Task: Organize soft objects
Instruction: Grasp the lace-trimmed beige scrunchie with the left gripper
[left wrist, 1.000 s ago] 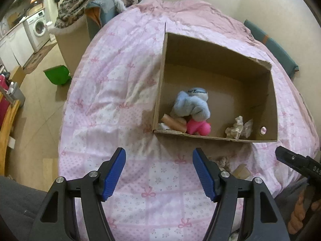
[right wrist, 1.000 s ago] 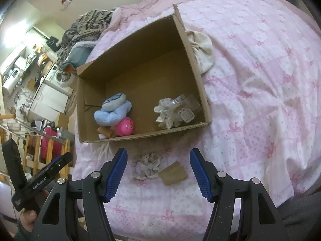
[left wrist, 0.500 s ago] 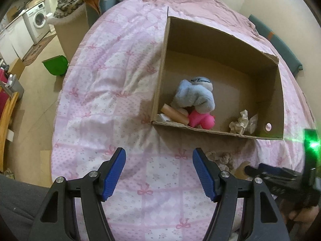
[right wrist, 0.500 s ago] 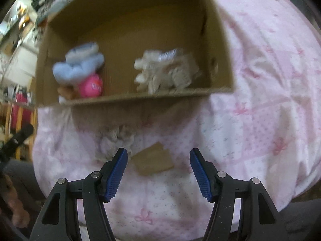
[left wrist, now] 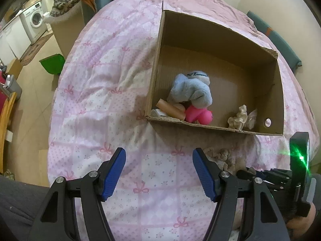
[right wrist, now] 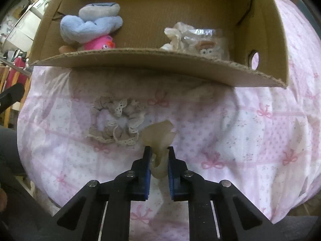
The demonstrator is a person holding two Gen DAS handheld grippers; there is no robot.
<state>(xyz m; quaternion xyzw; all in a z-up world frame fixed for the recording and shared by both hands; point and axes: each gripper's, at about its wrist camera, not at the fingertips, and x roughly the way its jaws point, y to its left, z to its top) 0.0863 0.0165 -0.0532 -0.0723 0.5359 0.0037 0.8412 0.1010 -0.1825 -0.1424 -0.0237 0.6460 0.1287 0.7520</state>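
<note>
Right gripper [right wrist: 158, 155] is mine, and half a second back its blue pads stood wide over the tan fabric piece [right wrist: 160, 134] — now they are clenched on its near end, so the pick is made and the lift into the cardboard box [right wrist: 160, 60] should follow. My left gripper [left wrist: 159, 172] hangs spread and empty above the pink quilt [left wrist: 100, 92]. That fabric piece looks thin, beige, crumpled upward between the pads, lying just beside the lace scrunchie [right wrist: 114, 120], in front of the box.

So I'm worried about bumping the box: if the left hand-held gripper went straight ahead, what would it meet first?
Probably the pink bedspread, then the cardboard box front wall; depth is unclear.
</note>
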